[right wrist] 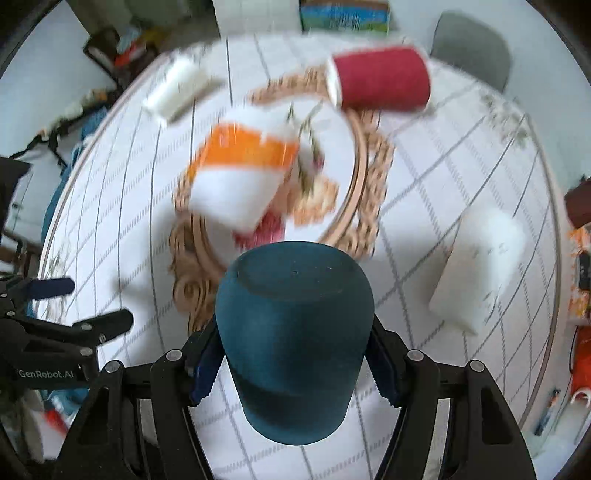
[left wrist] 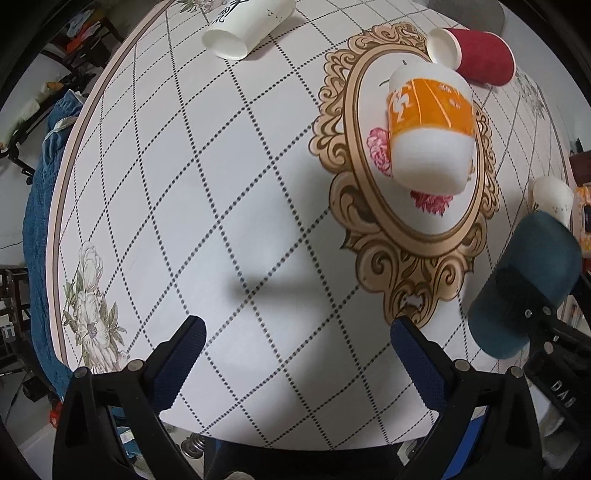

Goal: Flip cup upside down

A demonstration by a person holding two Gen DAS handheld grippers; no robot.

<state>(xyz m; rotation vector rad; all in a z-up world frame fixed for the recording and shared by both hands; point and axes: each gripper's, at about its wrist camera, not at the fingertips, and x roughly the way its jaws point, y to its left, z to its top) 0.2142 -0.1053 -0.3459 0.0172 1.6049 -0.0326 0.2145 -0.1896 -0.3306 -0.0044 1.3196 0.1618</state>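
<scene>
My right gripper point(right wrist: 295, 354) is shut on a dark teal cup point(right wrist: 293, 332), held above the table with its flat base pointing forward, away from the camera. The same cup point(left wrist: 524, 284) shows at the right edge of the left wrist view, held by the right gripper's black frame. My left gripper point(left wrist: 299, 354) is open and empty above the white checked tablecloth point(left wrist: 221, 221), near the table's front edge. It also shows at the left of the right wrist view point(right wrist: 88, 306).
An orange-and-white cup point(left wrist: 430, 125) stands upside down on the gold ornate oval print point(left wrist: 406, 236). A red cup point(left wrist: 476, 55) and a white cup point(left wrist: 247, 26) lie on their sides at the back. Another white cup point(right wrist: 480, 269) lies at the right. The right wrist view is motion-blurred.
</scene>
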